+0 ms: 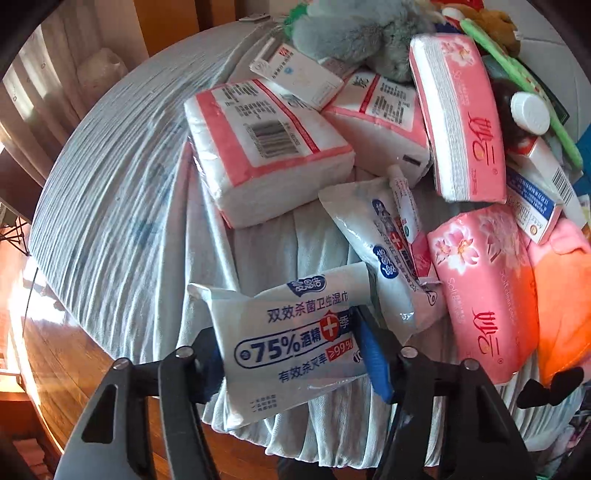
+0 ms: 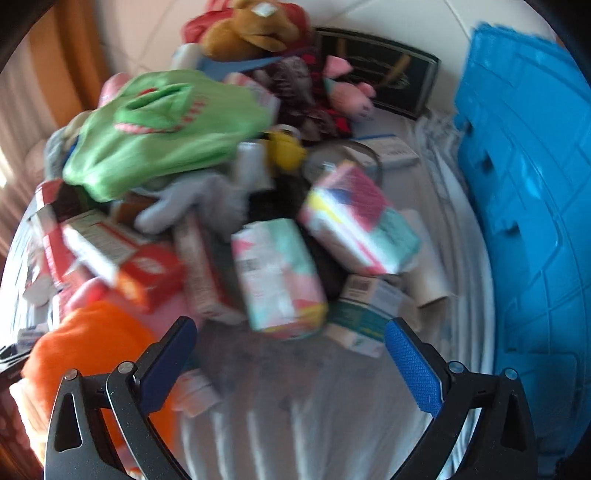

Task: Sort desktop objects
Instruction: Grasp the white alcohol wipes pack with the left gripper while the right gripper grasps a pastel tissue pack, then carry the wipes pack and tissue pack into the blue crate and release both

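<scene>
Left tongs are pinching a wet-wipes pack at the near edge of the cloth-covered worktop, while the right tongs are hanging wide apart, holding nothing, before a blurred heap of boxes beside a blue crate.

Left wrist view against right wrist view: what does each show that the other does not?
Only the left wrist view shows the left tongs closed on a wet wipes pack, a second wipes pack, pink tissue packs and a white-capped bottle. Only the right wrist view, blurred, shows the right tongs open and empty, a blue crate, a green plush, a brown plush and pastel tissue packs. Both show the pale striped cloth and an orange plush.
</scene>
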Motion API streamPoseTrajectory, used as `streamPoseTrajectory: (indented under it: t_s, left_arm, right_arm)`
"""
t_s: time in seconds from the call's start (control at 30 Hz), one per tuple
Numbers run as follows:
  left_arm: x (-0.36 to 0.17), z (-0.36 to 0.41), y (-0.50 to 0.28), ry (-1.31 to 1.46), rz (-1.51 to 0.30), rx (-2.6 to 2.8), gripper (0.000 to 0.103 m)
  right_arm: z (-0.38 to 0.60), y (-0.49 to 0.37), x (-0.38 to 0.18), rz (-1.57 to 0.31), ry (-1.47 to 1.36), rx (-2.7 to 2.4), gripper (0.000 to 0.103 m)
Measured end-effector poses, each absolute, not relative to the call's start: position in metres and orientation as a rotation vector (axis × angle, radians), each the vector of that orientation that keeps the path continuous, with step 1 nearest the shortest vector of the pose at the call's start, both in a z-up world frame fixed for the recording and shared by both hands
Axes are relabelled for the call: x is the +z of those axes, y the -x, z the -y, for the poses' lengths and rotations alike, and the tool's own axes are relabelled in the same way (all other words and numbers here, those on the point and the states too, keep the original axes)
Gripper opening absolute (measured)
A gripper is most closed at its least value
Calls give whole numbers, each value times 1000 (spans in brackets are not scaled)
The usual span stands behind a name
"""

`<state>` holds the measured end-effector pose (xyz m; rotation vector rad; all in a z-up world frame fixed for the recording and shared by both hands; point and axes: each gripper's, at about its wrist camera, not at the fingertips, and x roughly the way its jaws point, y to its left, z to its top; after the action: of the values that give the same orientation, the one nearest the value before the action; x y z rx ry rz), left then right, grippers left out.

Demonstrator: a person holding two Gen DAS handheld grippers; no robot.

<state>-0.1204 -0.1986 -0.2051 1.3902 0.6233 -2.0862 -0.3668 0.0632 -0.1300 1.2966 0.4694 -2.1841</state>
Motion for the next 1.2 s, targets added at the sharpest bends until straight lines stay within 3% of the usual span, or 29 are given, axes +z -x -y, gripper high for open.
streamPoseTrajectory:
  t_s: [0.07, 0.17, 0.3, 0.43, 0.53, 0.57, 0.6, 0.67, 0.8, 1.03, 1.2]
  left_arm:
    - [-192, 204, 116, -1335, -619, -2108, 42]
    - [-185, 212, 115, -1310, -544, -2094, 42]
    - [-191, 208, 125, -1309, -581, -2091, 42]
    - [-197, 204, 117, -1309, -644, -2077, 45]
    - [-211, 211, 117, -1308, -729, -2022, 59]
    - [-215, 211, 118, -1317, -747, -2024, 59]
    - [-216, 209, 118, -1307, -753, -2035, 57]
    - [-206, 204, 116, -1269, -714, -2068, 41]
    - [-169, 193, 112, -1189, -644, -2103, 25]
    - [-110, 177, 128, -1046, -445, -2156, 22]
    - [-39, 142, 156, -899, -287, -2300, 22]
  right_arm:
    - [-80, 385, -134, -401, -1346, -2206, 103]
    - [-88, 397, -141, -347, -1380, -2169, 103]
    - [-77, 391, -143, -369, -1358, -2087, 101]
    - [-59, 384, -152, -441, -1322, -2056, 75]
    - [-49, 386, -163, -459, -1332, -2037, 71]
    - [-46, 386, -166, -471, -1336, -2033, 51]
    - [-46, 387, -168, -471, -1339, -2026, 45]
    - [-47, 386, -165, -472, -1329, -2034, 44]
    - [-53, 379, -144, -483, -1269, -2052, 44]
    - [-74, 363, -74, -448, -1079, -2133, 44]
    - [-99, 353, -4, -366, -912, -2220, 44]
